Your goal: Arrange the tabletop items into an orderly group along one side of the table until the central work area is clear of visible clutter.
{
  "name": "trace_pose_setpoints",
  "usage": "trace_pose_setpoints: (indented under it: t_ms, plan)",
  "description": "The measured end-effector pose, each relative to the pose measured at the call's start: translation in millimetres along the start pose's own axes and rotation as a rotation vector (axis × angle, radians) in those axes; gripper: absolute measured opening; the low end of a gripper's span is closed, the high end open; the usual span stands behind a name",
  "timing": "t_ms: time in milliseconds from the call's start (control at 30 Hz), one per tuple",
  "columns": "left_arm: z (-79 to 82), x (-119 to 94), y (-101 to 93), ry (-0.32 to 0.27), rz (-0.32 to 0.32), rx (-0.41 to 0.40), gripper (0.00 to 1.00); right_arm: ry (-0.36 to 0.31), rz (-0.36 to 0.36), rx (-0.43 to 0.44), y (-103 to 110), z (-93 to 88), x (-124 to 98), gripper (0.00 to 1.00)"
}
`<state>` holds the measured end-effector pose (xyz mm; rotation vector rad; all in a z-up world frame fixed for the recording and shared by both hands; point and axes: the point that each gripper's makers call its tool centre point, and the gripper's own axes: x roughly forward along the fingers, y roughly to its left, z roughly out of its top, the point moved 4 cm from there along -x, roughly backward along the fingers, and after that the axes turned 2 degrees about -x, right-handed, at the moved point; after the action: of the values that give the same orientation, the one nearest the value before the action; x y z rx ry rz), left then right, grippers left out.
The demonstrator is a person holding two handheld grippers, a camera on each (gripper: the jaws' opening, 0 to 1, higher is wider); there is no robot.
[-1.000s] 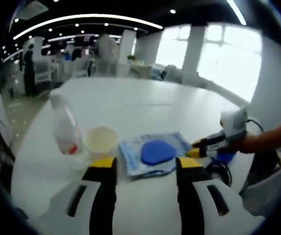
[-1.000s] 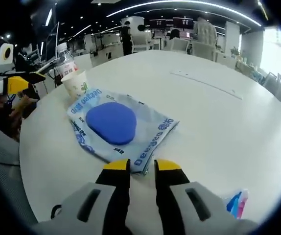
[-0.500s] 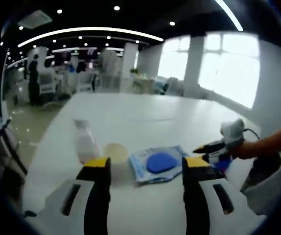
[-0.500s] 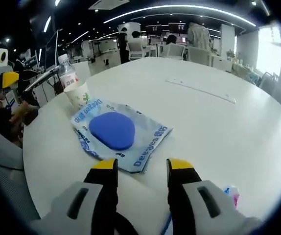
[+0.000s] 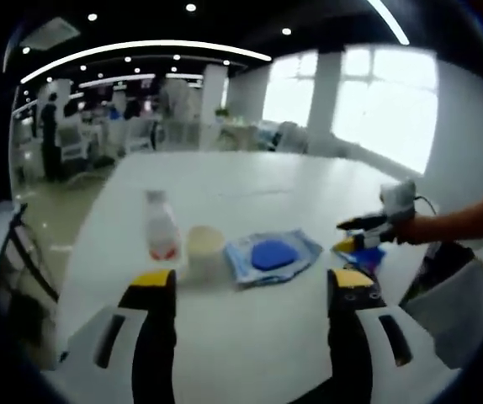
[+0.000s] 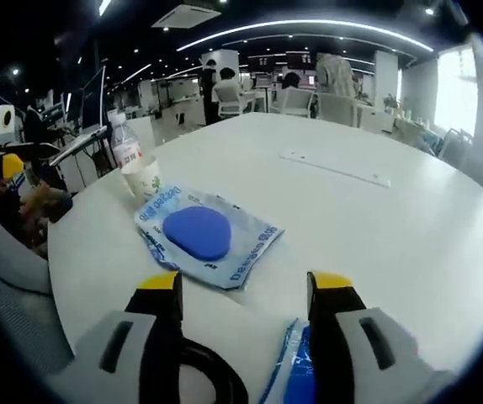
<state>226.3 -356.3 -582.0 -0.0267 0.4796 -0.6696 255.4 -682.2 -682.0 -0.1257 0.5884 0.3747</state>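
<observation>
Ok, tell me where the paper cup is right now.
In the left gripper view the paper cup stands on the white table between the water bottle and the blue wipes packet, beyond the left gripper.

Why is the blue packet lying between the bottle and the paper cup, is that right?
Not quite. The paper cup is in the middle: the bottle stands on one side of it and the blue packet lies on the other. The left gripper view shows this; the right gripper view agrees.
</observation>
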Motion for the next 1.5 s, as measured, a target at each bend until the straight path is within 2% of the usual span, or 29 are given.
trace_pose_setpoints:
  t_ms: [167,267,467,633,867,1000,1100,1200,1367,1500]
  plan:
    - [-5.2,-13,1.8,-0.007,-0.020,-0.017,0.75,0.009,-0.013,-0.011,-3,-3.1,-14,0.70]
    - [-9.0,-20,0.7,0.000,-0.021,0.016,0.80,0.004,-0.031,-0.010,-7,-4.5,-24,0.75]
    - [-14.7,-29,-2.8,-0.004,-0.023,0.032,0.87,0.010,-0.055,-0.002,-15,-11.5,-39,0.82]
    - [-25.0,-36,-5.8,0.013,-0.010,0.046,0.90,0.028,-0.080,-0.001,-23,-20.9,-48,0.86]
    - [-39.6,-44,-9.3,0.042,0.011,0.080,0.95,0.068,-0.108,-0.030,-35,-35.8,-54,0.86]
    - [-45.8,-45,-12.2,0.053,0.015,0.088,0.98,0.103,-0.128,-0.035,-44,-48.0,-55,0.83]
    - [-52.8,-45,-10.7,0.082,0.033,0.100,0.99,0.127,-0.138,-0.046,-50,-55.7,-53,0.80]
    - [-52.9,-45,-10.0,0.060,0.037,0.085,0.99,0.147,-0.139,-0.060,-54,-61.1,-50,0.77]
    - [-53.5,-42,-9.4,0.033,0.019,0.079,0.99,0.179,-0.145,-0.104,-63,-65.5,-44,0.64]
    - [-56.6,-39,-8.5,0.042,0.004,0.100,0.99,0.216,-0.147,-0.134,-69,-67.4,-41,0.55]
